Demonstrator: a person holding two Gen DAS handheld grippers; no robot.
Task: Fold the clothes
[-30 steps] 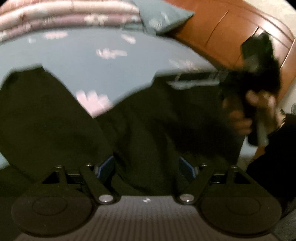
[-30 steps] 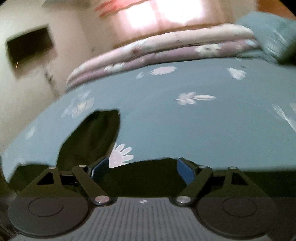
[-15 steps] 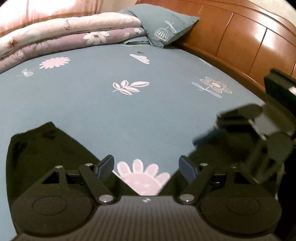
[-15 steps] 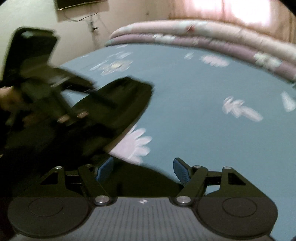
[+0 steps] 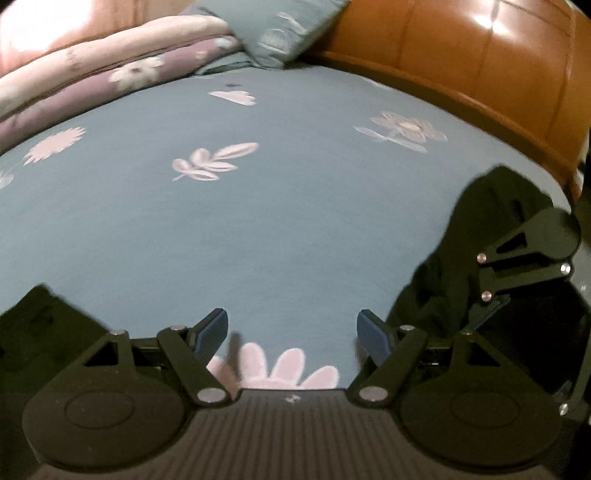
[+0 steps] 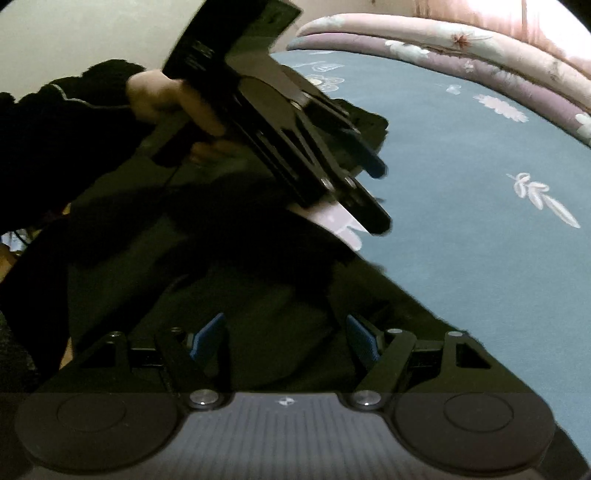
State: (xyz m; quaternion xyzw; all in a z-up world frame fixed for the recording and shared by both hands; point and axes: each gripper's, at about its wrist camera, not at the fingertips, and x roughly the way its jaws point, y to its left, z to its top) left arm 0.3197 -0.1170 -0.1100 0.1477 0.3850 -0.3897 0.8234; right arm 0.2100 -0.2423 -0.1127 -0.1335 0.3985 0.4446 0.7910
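Observation:
A black garment (image 6: 229, 280) lies spread on the blue flowered bed sheet (image 5: 295, 221). In the left wrist view one dark end (image 5: 37, 325) shows at the lower left and another part (image 5: 443, 266) at the right. My left gripper (image 5: 293, 332) is open over bare sheet and a pink flower print, with nothing between its blue pads. A hand (image 6: 166, 99) holds it at the upper left of the right wrist view. My right gripper (image 6: 284, 336) is open just above the dark cloth, gripping nothing. Its black linkage (image 5: 528, 243) shows over the garment's right part.
A rolled pink and purple quilt (image 5: 103, 77) and a teal pillow (image 5: 280, 33) lie along the far side of the bed. An orange-brown wooden headboard (image 5: 480, 62) runs along the right edge. A dark sleeve (image 6: 55, 140) fills the left of the right wrist view.
The left gripper has slid off the black garment to the bare sheet between two dark parts. The right view has swung left and down onto the garment, and now takes in the left gripper.

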